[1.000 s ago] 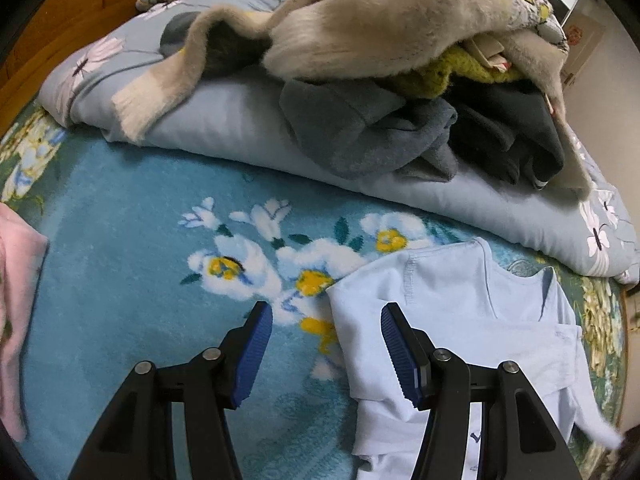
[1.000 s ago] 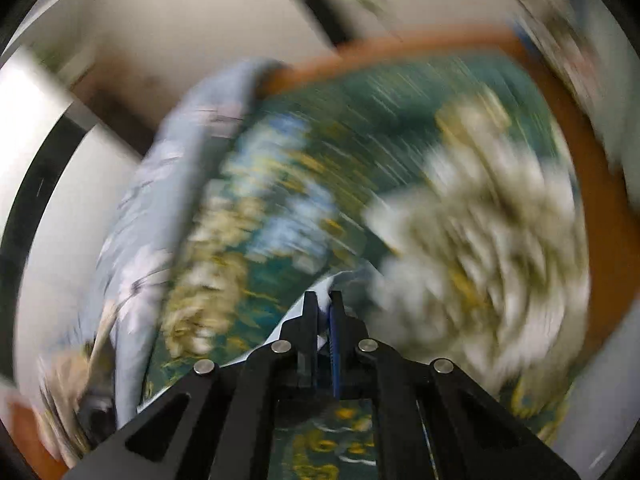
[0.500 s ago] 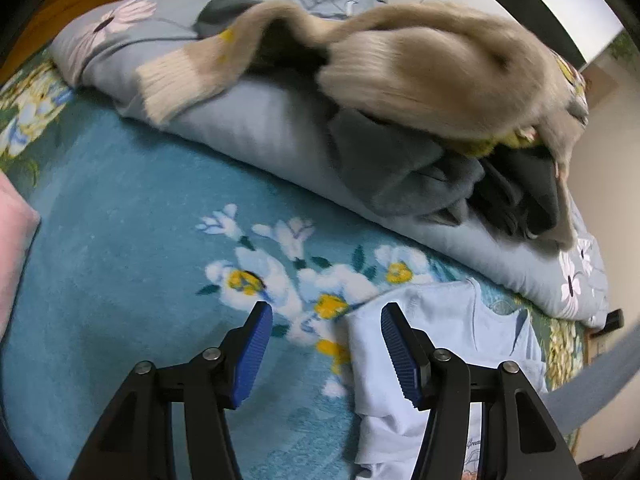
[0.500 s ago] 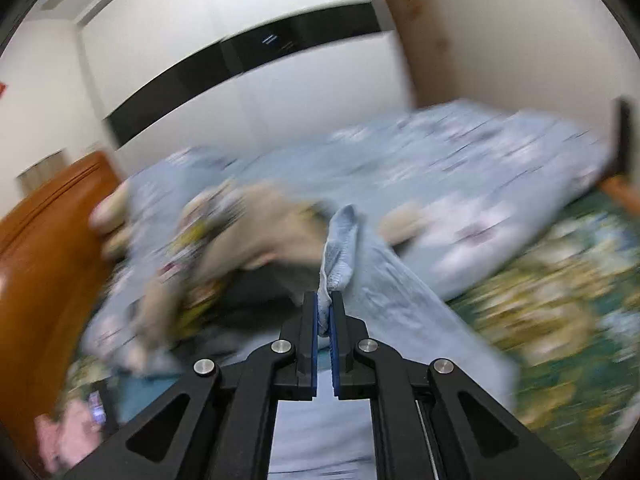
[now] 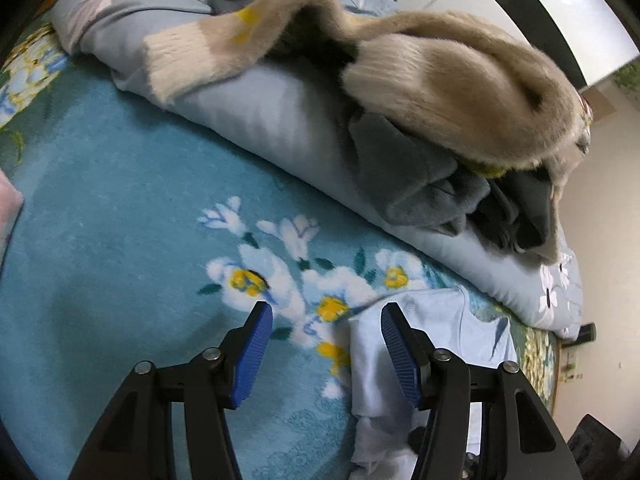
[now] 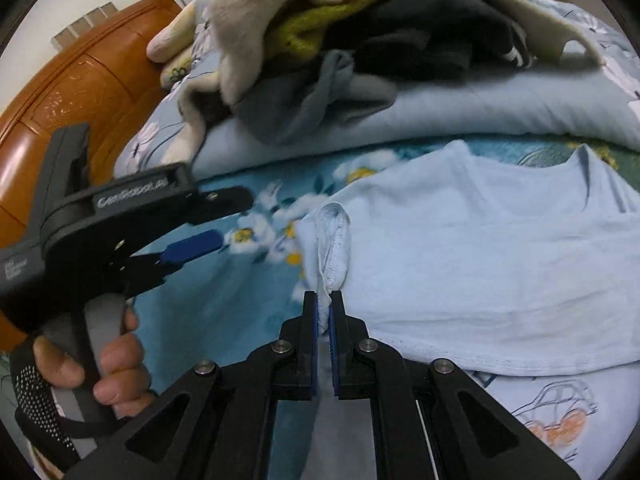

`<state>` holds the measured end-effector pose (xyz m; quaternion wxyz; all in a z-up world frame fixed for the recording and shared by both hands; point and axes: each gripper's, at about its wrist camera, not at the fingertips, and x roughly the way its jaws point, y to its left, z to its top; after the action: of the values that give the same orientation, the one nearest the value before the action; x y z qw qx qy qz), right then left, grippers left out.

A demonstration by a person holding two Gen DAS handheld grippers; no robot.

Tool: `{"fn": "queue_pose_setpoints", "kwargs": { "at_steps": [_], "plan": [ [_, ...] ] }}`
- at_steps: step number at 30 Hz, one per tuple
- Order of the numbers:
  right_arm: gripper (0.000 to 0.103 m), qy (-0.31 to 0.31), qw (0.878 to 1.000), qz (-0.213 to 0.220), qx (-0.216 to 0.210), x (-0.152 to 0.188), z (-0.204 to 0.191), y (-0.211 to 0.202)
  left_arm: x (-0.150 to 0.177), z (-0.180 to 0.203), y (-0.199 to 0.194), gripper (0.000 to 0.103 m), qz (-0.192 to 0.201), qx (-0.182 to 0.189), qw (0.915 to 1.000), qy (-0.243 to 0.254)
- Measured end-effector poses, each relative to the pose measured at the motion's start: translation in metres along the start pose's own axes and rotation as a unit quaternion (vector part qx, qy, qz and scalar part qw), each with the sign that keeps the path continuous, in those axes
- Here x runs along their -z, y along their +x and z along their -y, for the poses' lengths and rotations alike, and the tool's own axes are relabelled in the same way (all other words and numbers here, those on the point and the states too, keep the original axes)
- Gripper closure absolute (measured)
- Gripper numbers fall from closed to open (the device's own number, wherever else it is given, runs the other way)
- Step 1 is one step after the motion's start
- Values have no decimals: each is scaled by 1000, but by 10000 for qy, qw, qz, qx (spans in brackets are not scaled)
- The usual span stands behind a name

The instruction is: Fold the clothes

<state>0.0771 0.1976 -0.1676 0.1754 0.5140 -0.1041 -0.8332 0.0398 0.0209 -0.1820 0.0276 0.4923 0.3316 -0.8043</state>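
A pale blue T-shirt [image 6: 480, 248] with a car print lies spread on the blue flowered blanket [image 5: 112, 208]. My right gripper [image 6: 324, 300] is shut on a bunched cuff of the shirt's sleeve [image 6: 334, 236], held over the shirt's left edge. In the left wrist view the same pale blue T-shirt [image 5: 432, 332] lies under and beside the right finger. My left gripper [image 5: 326, 316] hovers open over the shirt's edge and the blanket, nothing between its pads. The left gripper [image 6: 192, 224] also shows in the right wrist view, held by a gloved hand [image 6: 80, 372].
A rolled pale blue quilt [image 5: 280, 120] crosses the back, piled with a beige fuzzy sweater [image 5: 460, 92], grey garments [image 5: 416, 176] and a yellow-green piece [image 6: 312, 28]. A wooden headboard [image 6: 80, 84] stands at the left. A pink cloth [image 5: 8, 204] lies at the far left edge.
My right gripper swung fast across the room and down with the sleeve in it, ending over the shirt. My left gripper drifted and rolled a little, staying open.
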Motion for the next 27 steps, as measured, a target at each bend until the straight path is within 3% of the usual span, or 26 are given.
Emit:
{"fn": "queue_pose_setpoints", "kwargs": {
  "at_steps": [6,7,11,13,16,19,22,25,27],
  "plan": [
    [91,-213,9991,-333,140,6,-8,9,6,10,4,42,-184,79,9995,247],
    [83,-224,9991,-352,83,8,-6,2,7,13,5,42,-221,94,9992,332],
    [78,-415,9991,-125,-36,10,7,-41,12,33,11,42,-363,163,9959,813],
    [72,-337,9987,57,374,6,34,-66,20,44,15,42,-510,51,9916,1189],
    [71,216,9904,318,1324,0,100,-98,31,60,21,42,-615,-157,9835,1694],
    [71,891,9784,328,1835,3,163,-113,37,63,31,42,-663,-711,9756,1968],
    [71,1198,9707,104,2081,14,199,-106,41,54,41,42,-860,-1202,9664,2103],
    [71,1601,9608,-119,2260,26,227,-93,41,51,45,41,-939,-1222,9667,2044],
    [71,1850,9611,110,2049,29,226,-108,40,51,44,41,-887,-1213,9678,2020]
  ]
}}
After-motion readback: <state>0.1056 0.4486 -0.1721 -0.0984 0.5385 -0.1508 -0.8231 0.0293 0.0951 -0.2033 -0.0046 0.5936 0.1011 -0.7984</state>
